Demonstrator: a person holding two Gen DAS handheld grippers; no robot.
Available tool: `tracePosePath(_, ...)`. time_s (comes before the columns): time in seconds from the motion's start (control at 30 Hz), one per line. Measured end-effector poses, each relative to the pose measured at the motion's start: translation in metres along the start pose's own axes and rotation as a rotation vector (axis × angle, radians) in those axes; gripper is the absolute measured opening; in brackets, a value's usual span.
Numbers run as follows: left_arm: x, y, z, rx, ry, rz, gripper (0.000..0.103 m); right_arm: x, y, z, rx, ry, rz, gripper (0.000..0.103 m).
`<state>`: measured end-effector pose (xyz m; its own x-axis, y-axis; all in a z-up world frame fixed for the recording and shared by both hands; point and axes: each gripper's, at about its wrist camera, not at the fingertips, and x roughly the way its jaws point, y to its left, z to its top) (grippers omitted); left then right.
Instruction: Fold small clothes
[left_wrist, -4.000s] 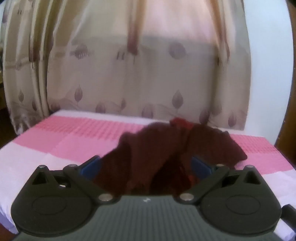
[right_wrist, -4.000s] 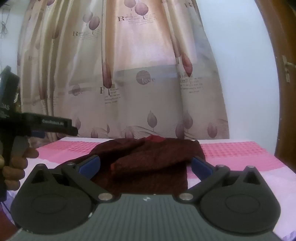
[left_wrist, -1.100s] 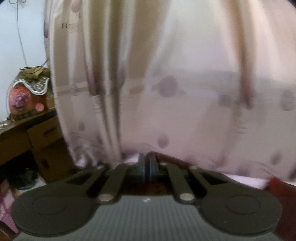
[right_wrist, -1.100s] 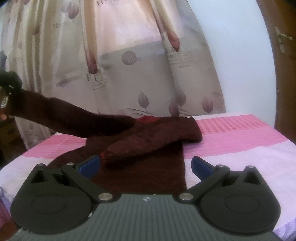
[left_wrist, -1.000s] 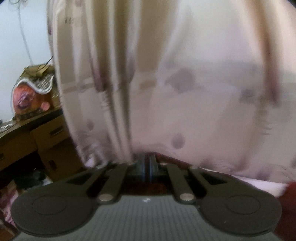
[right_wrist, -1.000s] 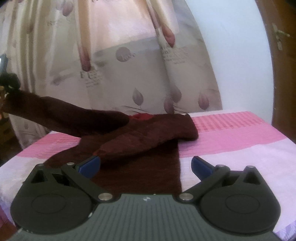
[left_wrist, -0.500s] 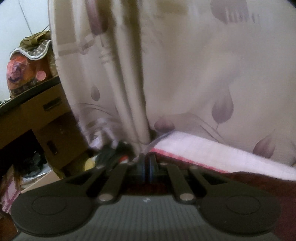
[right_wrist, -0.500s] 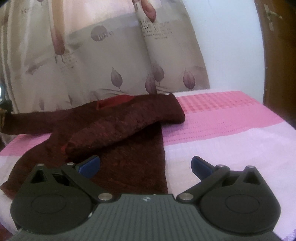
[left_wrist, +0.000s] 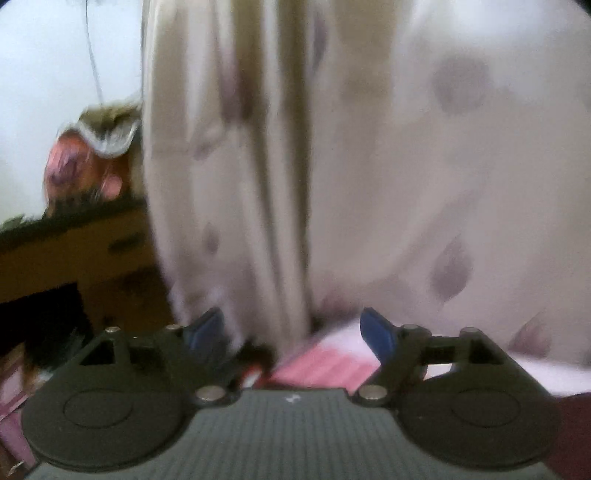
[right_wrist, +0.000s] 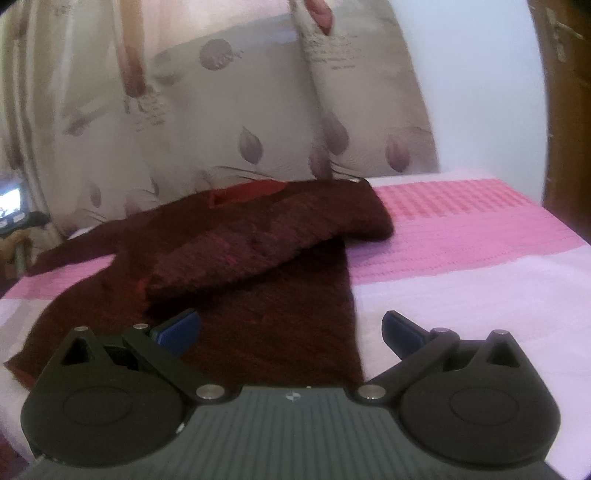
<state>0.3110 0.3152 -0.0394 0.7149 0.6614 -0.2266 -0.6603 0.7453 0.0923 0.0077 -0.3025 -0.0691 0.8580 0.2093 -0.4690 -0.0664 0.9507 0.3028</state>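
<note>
- My right claw (right_wrist: 290, 330) is nearest, released, jaws wide apart and holding nothing, hovering just above the lower body of the sweater (right_wrist: 236, 266).
- My left claw (left_wrist: 291, 330) is released too, empty, at the bed's left edge; its view is badly blurred.
- The sweater, a dark maroon knit, lies flat on the pink and white bed (right_wrist: 461, 236). One sleeve (right_wrist: 266, 243) is folded across the chest. The other sleeve (right_wrist: 74, 254) is spread out to the left.
- Behind the bed hangs a beige curtain (right_wrist: 258, 110) with leaf prints.
- As I judge it, the next step is folding in the spread sleeve. I should pinch near its cuff, lift only a little, lay it over the first sleeve, and keep the body unwrinkled.
- Half a second ago my left claw was clenched on that sleeve; now it has let go, and the sleeve rests on the bed. A second ago the sleeve was held up in the air.
</note>
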Motion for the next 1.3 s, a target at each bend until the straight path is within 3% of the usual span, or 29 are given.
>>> tracePosePath(0.1,-0.047,-0.001,0.005,-0.06,-0.003,-0.166,0.081,-0.001,0.012,0.007,-0.067,-0.018,0.073,0.103)
tracePosePath(0.17,-0.08,0.0,0.0,-0.089,0.037,-0.264,0.081,0.0,0.023,0.012,-0.148,-0.043,0.117,0.103)
tracePosePath(0.27,-0.13,-0.003,-0.021,-0.077,0.133,-0.386,0.081,0.006,0.045,0.017,-0.379,-0.071,0.169,0.1)
tracePosePath(0.33,-0.157,-0.003,-0.043,-0.086,0.18,-0.452,0.081,0.013,0.053,0.017,-0.517,-0.059,0.2,0.094)
tracePosePath(0.47,-0.18,-0.003,-0.087,-0.124,0.313,-0.563,0.081,0.039,0.068,0.009,-0.84,0.008,0.193,0.069)
tracePosePath(0.57,-0.182,0.0,-0.111,-0.193,0.363,-0.593,0.081,0.055,0.079,0.004,-1.063,0.019,0.16,0.066)
tracePosePath(0.77,-0.173,0.019,-0.137,-0.355,0.387,-0.628,0.082,0.072,0.097,0.0,-1.3,0.001,0.147,0.064)
tracePosePath(0.83,-0.172,0.025,-0.14,-0.397,0.387,-0.619,0.082,0.081,0.104,-0.002,-1.343,0.013,0.143,0.045)
tracePosePath(0.9,-0.171,0.028,-0.143,-0.423,0.383,-0.625,0.082,0.09,0.108,-0.002,-1.343,0.022,0.104,0.008)
tracePosePath(0.97,-0.173,0.027,-0.144,-0.424,0.378,-0.612,0.082,0.09,0.106,0.005,-1.307,-0.028,0.075,0.009)
tracePosePath(1.07,-0.174,0.026,-0.143,-0.417,0.377,-0.606,0.082,0.086,0.084,0.047,-1.103,-0.134,-0.01,0.008)
tracePosePath(1.13,-0.173,0.026,-0.143,-0.418,0.378,-0.604,0.082,0.082,0.047,0.094,-0.886,-0.183,-0.07,0.008)
tracePosePath(1.3,-0.175,0.027,-0.144,-0.418,0.376,-0.594,0.082,0.064,-0.101,0.186,-0.331,-0.263,-0.228,0.009)
